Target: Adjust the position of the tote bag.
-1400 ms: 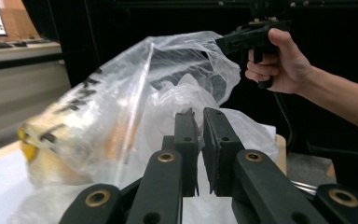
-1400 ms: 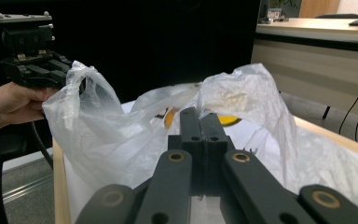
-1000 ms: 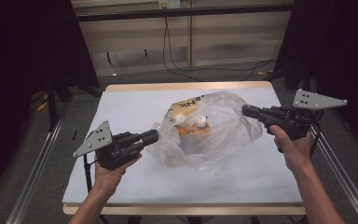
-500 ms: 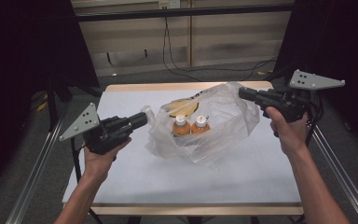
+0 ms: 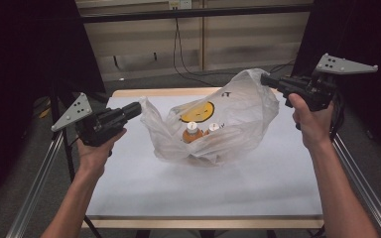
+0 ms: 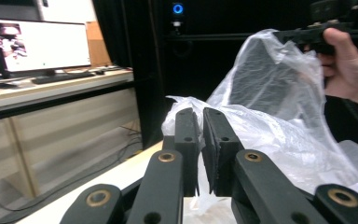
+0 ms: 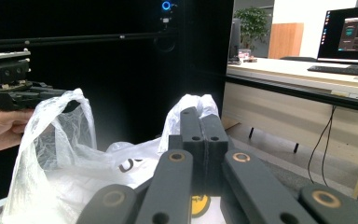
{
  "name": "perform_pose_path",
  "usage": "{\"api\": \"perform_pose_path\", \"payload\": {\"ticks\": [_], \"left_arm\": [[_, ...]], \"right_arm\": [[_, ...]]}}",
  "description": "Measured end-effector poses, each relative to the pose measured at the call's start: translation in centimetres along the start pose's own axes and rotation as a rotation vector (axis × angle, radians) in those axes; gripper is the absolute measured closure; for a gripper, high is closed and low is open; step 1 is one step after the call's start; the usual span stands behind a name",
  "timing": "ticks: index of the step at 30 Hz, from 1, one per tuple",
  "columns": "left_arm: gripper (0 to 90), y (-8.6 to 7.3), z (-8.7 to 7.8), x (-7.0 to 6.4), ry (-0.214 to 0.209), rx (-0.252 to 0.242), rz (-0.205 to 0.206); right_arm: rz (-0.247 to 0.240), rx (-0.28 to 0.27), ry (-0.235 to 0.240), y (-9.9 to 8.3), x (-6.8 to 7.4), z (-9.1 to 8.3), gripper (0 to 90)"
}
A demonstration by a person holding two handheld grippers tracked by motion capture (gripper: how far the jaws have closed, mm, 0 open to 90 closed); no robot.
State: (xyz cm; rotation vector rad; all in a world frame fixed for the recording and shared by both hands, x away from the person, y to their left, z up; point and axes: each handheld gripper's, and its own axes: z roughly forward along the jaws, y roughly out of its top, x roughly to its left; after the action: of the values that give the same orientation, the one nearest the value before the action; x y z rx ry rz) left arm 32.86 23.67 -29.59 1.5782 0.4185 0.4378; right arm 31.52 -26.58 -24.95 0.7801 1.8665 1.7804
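A clear plastic bag (image 5: 228,129) with a yellow smiley print hangs stretched between both grippers above the white table (image 5: 203,188). Inside it stand two orange bottles (image 5: 192,133) with white caps. My left gripper (image 5: 140,108) is shut on the bag's left handle (image 6: 186,105), its jaws pinching the film. My right gripper (image 5: 264,79) is shut on the bag's right handle (image 7: 196,103), held higher than the left one. The bag's bottom still rests on the table. In the left gripper view the bag (image 6: 279,121) billows toward the other hand.
The table's wooden far edge (image 5: 158,92) lies behind the bag. Metal frame rails (image 5: 34,198) run along both sides of the table. Cables (image 5: 178,54) hang against the back wall. Desks with monitors (image 6: 37,44) stand beyond the dark curtains.
Both grippers have risen and drawn apart with the bag's handles in them. The bag has been pulled up and opened wide, and the two bottles inside now stand side by side.
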Motion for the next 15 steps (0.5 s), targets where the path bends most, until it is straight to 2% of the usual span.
{"api": "perform_pose_path", "payload": {"ticks": [4, 7, 10, 11, 13, 15], "left_arm": [[84.7, 0.3, 0.1, 1.2, 0.034, -0.011, -0.027], [84.8, 0.4, 0.0, 2.1, 0.055, 0.003, -0.015], [84.8, 0.3, 0.0, 2.4, 0.063, -0.002, -0.024], [84.8, 0.1, 0.1, 2.6, 0.077, 0.004, -0.033], [84.8, -0.7, 0.4, 2.9, 0.086, 0.035, -0.02], [84.9, -1.7, 0.6, 3.2, 0.084, 0.038, -0.038]], "right_arm": [[0.004, -0.004, -0.009, 0.5, -0.3, 0.4, 90.0], [0.005, -0.001, -0.019, 0.8, -0.6, 0.7, 90.0], [0.004, 0.001, -0.029, 0.8, -0.9, 0.8, 90.0], [0.004, 0.001, -0.029, 0.8, -0.9, 0.8, 90.0], [-0.004, 0.036, -0.049, 0.3, -1.1, 1.2, 90.0], [-0.02, 0.064, -0.072, -0.3, -1.0, 1.5, 90.0]]}}
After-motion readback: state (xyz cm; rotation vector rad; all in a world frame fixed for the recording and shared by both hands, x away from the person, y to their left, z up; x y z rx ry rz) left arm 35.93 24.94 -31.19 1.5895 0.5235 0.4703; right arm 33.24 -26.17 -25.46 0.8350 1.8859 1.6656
